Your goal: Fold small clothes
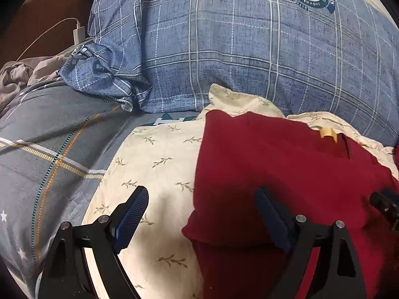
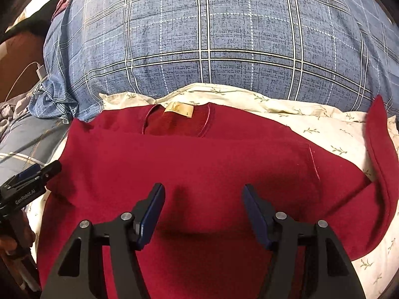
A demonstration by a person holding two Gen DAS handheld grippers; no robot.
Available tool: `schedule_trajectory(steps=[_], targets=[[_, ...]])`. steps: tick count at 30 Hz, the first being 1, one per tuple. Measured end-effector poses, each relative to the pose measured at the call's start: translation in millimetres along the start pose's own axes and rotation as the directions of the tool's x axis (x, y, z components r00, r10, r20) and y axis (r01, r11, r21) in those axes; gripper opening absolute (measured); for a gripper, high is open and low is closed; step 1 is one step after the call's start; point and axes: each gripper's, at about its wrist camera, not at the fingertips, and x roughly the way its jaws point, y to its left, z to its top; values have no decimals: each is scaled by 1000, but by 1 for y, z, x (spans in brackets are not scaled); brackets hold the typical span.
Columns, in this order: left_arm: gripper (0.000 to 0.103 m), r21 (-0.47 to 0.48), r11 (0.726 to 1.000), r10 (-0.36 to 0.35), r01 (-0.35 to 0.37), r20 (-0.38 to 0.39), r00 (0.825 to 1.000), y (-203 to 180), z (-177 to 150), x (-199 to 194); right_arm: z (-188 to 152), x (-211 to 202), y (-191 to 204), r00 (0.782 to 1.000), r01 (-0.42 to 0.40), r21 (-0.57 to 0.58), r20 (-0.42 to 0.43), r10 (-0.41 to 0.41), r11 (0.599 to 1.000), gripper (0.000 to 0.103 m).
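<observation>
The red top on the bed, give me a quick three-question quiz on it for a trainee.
1. True or false: the red top lies on a cream leaf-print cloth.
2. What sits behind the top? A) blue plaid duvet B) wooden chair C) laundry basket
3. Fill in: the tan label sits inside the ____.

Key: 1 true. 2 A. 3 neckline. Both the left tool and right tool stand open, gripping nothing.

Red garment (image 2: 199, 164); cream leaf-print sheet (image 1: 154, 164); blue plaid quilt (image 2: 224, 37), perhaps denim-look.
</observation>
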Motion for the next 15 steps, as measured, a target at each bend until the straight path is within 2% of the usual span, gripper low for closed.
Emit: schedule_trajectory(steps=[7, 15], targets=[[88, 23, 1000, -21, 20, 23, 1000, -3, -2, -10, -5, -9, 3, 1000, 6, 8, 15, -6, 1000, 66], [88, 12, 1000, -23, 22, 40, 999, -1, -3, -19, -12, -10, 2, 1000, 21, 7, -5, -21, 1000, 66]])
